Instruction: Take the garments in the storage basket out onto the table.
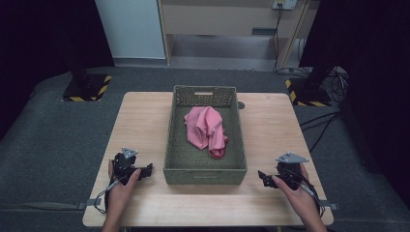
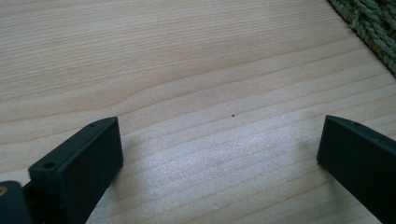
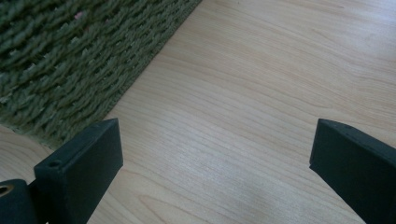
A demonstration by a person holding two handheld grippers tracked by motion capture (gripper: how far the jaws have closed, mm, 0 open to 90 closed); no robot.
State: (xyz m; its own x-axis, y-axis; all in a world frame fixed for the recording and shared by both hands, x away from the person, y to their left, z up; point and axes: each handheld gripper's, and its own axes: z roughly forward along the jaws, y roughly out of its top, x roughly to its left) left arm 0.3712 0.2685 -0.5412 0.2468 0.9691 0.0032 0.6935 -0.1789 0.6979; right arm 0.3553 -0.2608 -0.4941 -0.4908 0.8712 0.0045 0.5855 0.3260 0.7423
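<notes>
Pink cloth lies in woven basket between both tongs; left tongs and right tongs open, empty, about equally near, on tabletop.

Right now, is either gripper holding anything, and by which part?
Nothing is held. Both the left gripper and right gripper have jaws apart over bare table.

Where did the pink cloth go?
In the high view, the pink cloth lies crumpled inside the green woven basket at the middle of the wooden table, toward the basket's far half, well ahead of both claws.
</notes>
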